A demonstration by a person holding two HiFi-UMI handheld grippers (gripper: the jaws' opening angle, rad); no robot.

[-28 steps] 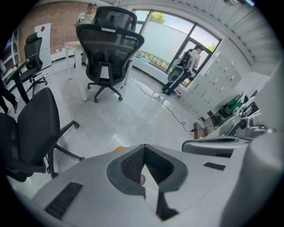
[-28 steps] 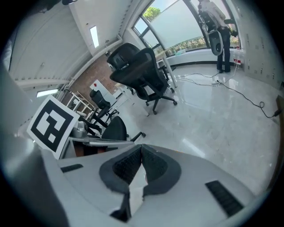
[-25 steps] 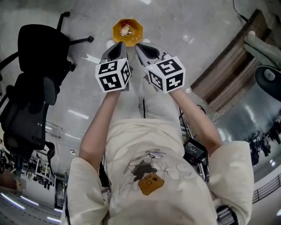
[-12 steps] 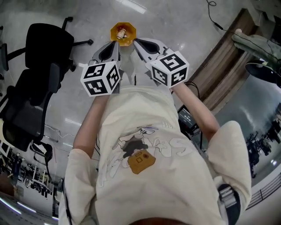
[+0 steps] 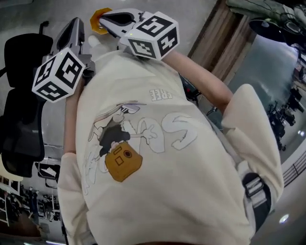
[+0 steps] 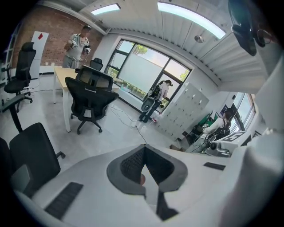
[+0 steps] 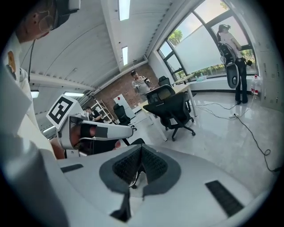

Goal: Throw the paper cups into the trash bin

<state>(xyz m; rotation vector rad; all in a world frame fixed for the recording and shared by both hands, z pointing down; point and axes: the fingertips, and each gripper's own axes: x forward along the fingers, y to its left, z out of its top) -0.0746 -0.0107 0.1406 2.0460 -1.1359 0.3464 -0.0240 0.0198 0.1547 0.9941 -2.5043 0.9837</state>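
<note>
- Holding both grippers up in front of the chest, the person looks to be between steps, with no cup in hand.
- Left gripper: the jaws are together with the pads meeting at the tips, and nothing sits between them in the left gripper view. It looks out level over the grey floor and a black chair.
- Right gripper: the jaws are pressed together too and are empty. Its view catches the left gripper just beside it, and another black chair by a desk.
- Paper cups: none show in any view.
- An orange eight-sided container sits on the floor ahead of the person and is partly hidden behind the right gripper. It is probably the trash bin, but its contents cannot be read.
- Step, as a judgement: this is a transition. Either the cups are already dumped or the next one has yet to be found.
- Next move, if a cup remains: find it, spread one pair of jaws, lower them around the cup wall and squeeze lightly, since paper crushes. Then carry the cup over the orange container and let go.
</note>
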